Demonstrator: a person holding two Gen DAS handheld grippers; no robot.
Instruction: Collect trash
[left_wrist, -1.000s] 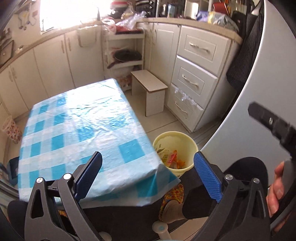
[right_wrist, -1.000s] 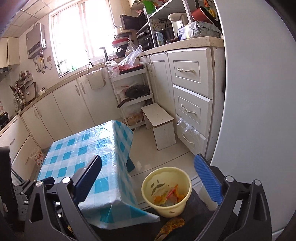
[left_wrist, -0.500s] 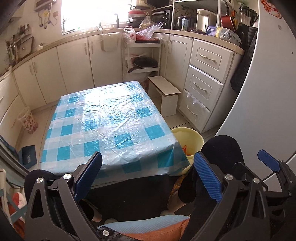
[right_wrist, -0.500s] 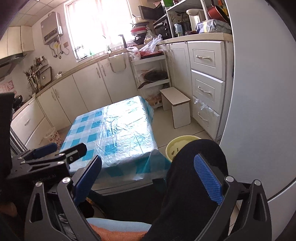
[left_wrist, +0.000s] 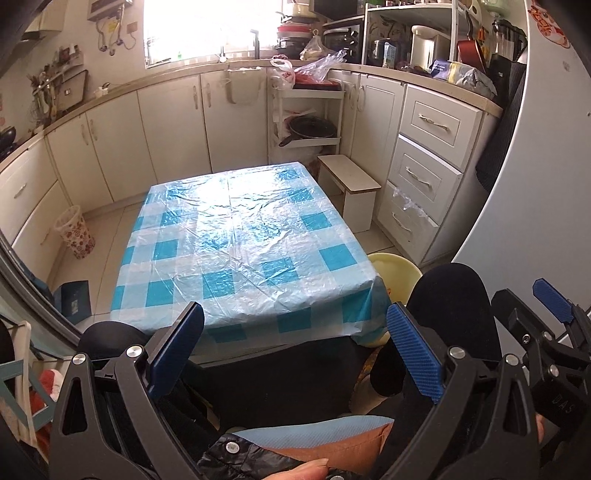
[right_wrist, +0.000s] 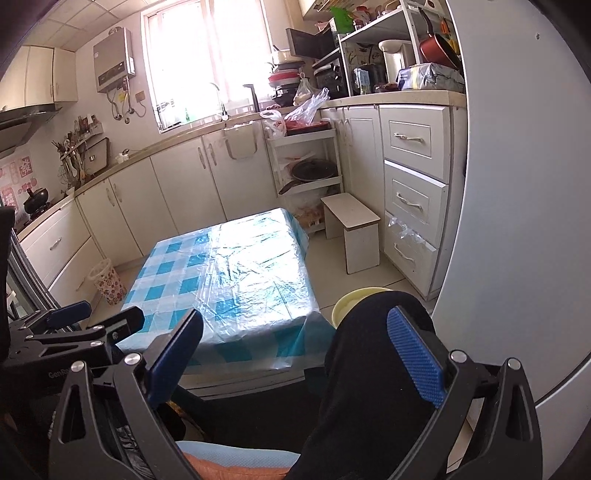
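Note:
A yellow trash bucket (left_wrist: 397, 267) stands on the floor by the table's right near corner, half hidden behind a dark-trousered knee (left_wrist: 448, 295); in the right wrist view only the bucket (right_wrist: 354, 299) rim shows. The low table (left_wrist: 236, 243) carries a blue-and-white checked cloth under clear plastic, with nothing on it. My left gripper (left_wrist: 295, 347) is open, held back above the person's lap. My right gripper (right_wrist: 295, 350) is open too, over the same lap. Each gripper shows at the edge of the other's view: right gripper (left_wrist: 554, 306), left gripper (right_wrist: 74, 321).
White cabinets and drawers (left_wrist: 424, 177) run along the back and right. A small white stool (left_wrist: 351, 192) stands beyond the table. A flowered wastebasket (left_wrist: 75, 232) sits on the floor at left. The large white fridge side (right_wrist: 524, 184) fills the right.
Both grippers have drawn back and tilted up, away from the bucket. The whole table has come into view, and the person's knees now hide most of the bucket.

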